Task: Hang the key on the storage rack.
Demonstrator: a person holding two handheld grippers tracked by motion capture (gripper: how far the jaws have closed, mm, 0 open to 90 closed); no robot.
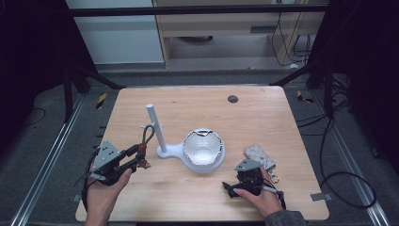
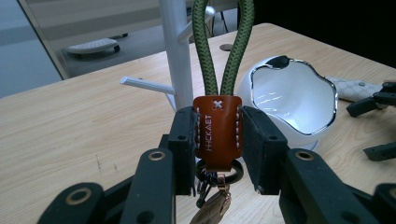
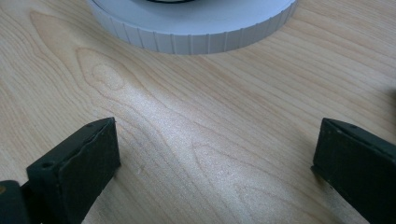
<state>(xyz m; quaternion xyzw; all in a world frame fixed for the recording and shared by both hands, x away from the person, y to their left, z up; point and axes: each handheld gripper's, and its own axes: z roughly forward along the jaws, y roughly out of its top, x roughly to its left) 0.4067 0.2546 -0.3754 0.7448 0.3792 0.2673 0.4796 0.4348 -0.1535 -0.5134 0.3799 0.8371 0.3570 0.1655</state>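
My left gripper (image 1: 139, 157) is shut on a keychain (image 2: 217, 133), its black pads (image 2: 184, 140) pressing the brown leather tab from both sides. The keychain's green rope loop (image 1: 148, 133) rises beside the white post of a peg stand (image 1: 154, 125), and a metal ring and clasp hang below the tab. In the left gripper view, a thin peg (image 2: 144, 85) juts out of the post (image 2: 176, 56) behind the loop. A white bowl (image 1: 203, 147) sits on the stand's round base. My right gripper (image 1: 229, 189) rests low on the table, open, with bare wood between its jaws (image 3: 215, 158).
A patterned pouch (image 1: 260, 155) lies on the table just behind my right hand. The ribbed rim of the white base (image 3: 196, 28) is close ahead of the right jaws. A small dark disc (image 1: 233, 99) marks the far side of the wooden table (image 1: 263, 117).
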